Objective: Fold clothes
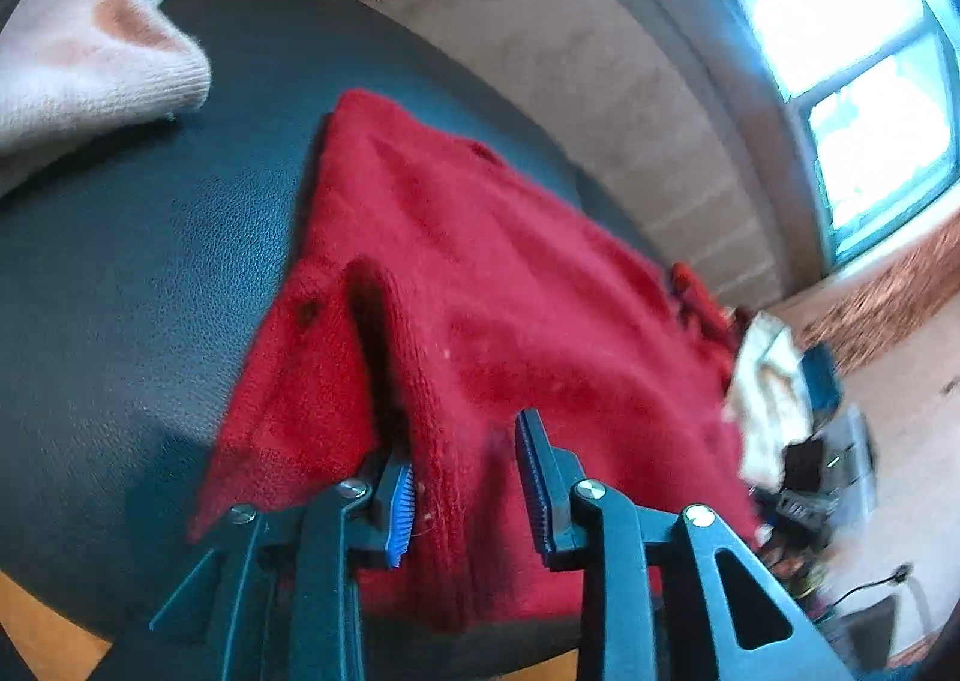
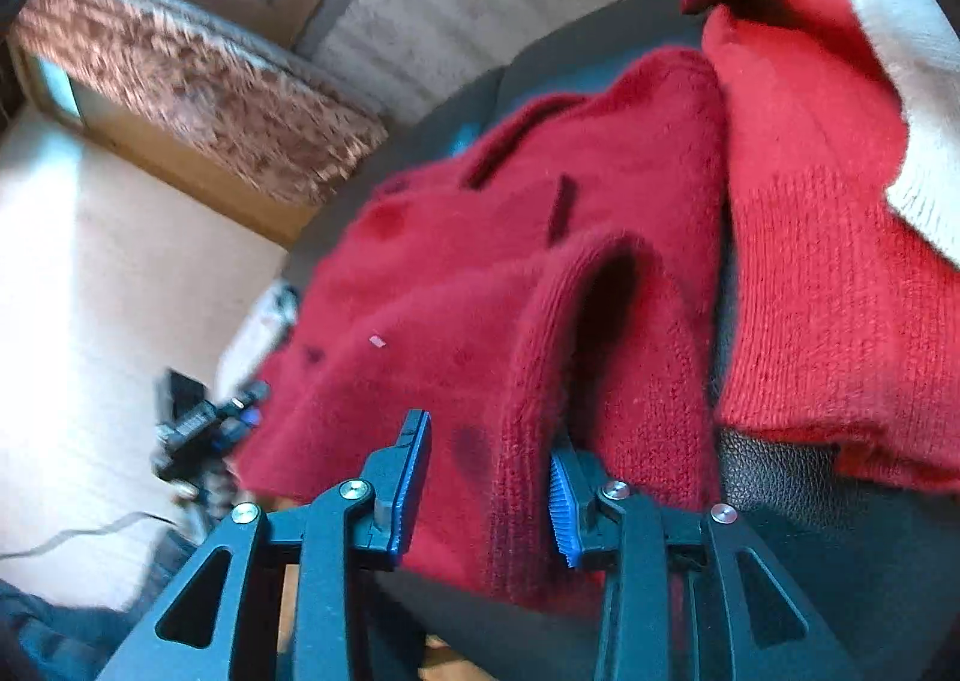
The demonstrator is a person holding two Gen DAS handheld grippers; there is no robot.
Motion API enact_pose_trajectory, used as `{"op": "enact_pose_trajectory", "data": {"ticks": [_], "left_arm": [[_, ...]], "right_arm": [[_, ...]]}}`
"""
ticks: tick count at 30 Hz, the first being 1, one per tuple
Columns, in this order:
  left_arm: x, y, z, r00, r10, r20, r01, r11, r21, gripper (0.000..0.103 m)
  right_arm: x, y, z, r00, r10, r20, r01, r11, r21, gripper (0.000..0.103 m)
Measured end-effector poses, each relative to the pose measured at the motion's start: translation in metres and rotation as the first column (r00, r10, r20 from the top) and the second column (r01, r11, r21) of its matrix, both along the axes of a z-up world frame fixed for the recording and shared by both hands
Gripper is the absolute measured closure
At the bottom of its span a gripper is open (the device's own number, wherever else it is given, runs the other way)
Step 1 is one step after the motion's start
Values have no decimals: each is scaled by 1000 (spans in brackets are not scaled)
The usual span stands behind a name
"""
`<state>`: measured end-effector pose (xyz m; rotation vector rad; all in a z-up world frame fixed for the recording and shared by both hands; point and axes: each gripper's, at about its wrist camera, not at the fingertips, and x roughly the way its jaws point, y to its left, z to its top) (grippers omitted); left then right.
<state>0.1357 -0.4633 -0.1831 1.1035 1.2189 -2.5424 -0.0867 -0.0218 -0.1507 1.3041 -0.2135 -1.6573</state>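
Two red knits lie on the dark table (image 1: 120,273): the red sweater (image 1: 480,273) sits between both parted, released grippers, left gripper (image 1: 465,492) and right gripper (image 2: 489,492); pads seemingly not pressing. A second red garment (image 2: 840,291) lies beside.

The sweater (image 1: 480,291) is deep red knit with a few darker spots; a brighter red knit garment (image 2: 840,291) lies beside it. The bench (image 1: 150,261) is dark teal-black with a leathery grain. A cream-white knit garment (image 1: 90,57) shows a tan patch. The fingers (image 1: 402,513) carry blue ribbed pads on black
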Motion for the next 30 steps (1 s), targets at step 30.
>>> {"op": "enact_pose_trajectory", "data": {"ticks": [30], "left_arm": [[-51, -105, 7, 957, 287, -45, -267, 929, 256, 79]], "right_arm": [[-107, -12, -25, 923, -275, 270, 340, 910, -237, 56]]}}
